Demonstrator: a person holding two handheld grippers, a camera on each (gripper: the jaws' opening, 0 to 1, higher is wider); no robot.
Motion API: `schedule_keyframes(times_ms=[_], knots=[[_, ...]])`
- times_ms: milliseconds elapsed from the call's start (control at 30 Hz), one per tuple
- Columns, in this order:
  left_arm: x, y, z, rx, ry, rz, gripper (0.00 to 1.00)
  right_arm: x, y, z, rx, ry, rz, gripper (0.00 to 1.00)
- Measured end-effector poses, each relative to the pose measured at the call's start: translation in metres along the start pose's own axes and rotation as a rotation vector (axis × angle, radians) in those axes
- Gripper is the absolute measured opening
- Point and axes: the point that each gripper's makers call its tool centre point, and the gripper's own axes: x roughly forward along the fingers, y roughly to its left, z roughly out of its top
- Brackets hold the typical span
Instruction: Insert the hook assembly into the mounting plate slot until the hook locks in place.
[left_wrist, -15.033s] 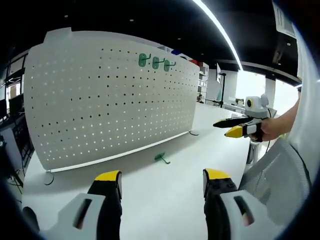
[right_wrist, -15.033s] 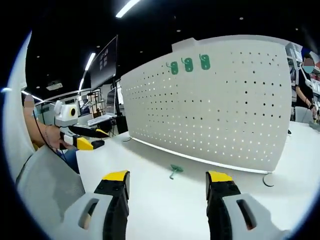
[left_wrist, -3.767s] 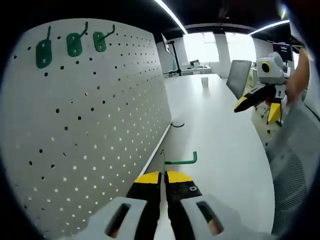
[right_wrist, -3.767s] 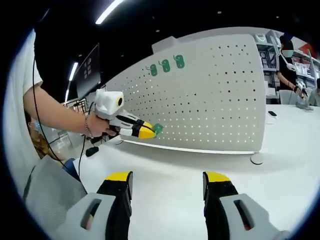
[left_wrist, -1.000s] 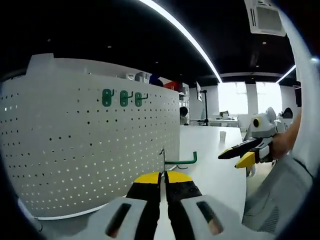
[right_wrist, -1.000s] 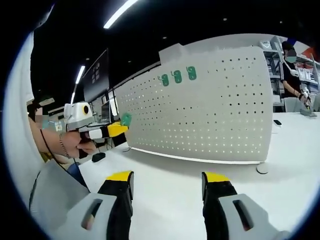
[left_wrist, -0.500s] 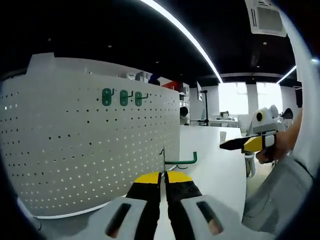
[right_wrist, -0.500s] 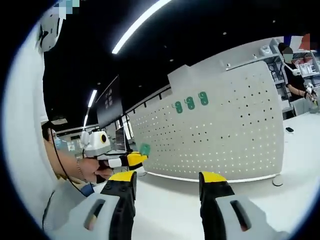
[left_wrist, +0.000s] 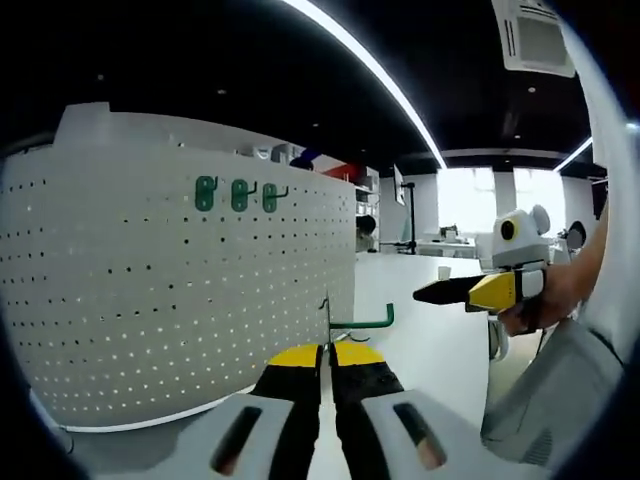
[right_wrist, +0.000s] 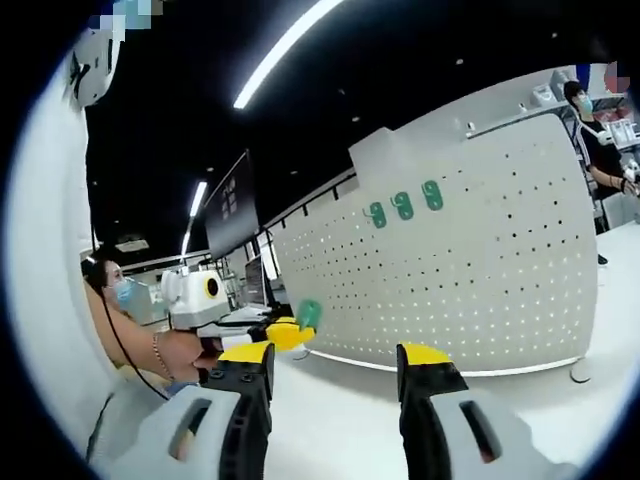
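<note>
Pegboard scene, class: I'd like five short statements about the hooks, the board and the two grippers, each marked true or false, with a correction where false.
1. Three green hooks hang in a row near the top of the white pegboard. True.
2. The left gripper is open and empty. False: it is shut on a green hook.
3. The right gripper has its fingers apart with nothing between them. True.
4. The held hook is already seated in the pegboard. False: it is held clear of the board, in the air.
5. The pegboard lies flat on the table. False: it stands upright on it.
</note>
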Motion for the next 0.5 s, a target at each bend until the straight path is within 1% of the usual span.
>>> schedule_keyframes(times_ms=[67,100,333,500], knots=[[0.001,-0.002,0.001,-0.003,-0.003,0.0,0.03,0.004,0.003,0.0,-0.001,0.001,0.008,0.47],[0.002,-0.004,0.002,0.008,0.001,-0.001,0.03,0.006,0.004,0.0,0.001,0.002,0.011,0.47],[0.004,-0.006,0.005,0.004,-0.005,0.003,0.03,0.016,0.004,0.003,0.015,-0.009,0.017,0.44],[0.007,-0.014,0.002,0.005,0.002,-0.005,0.03,0.022,0.008,0.005,0.029,-0.013,0.037,0.41]])
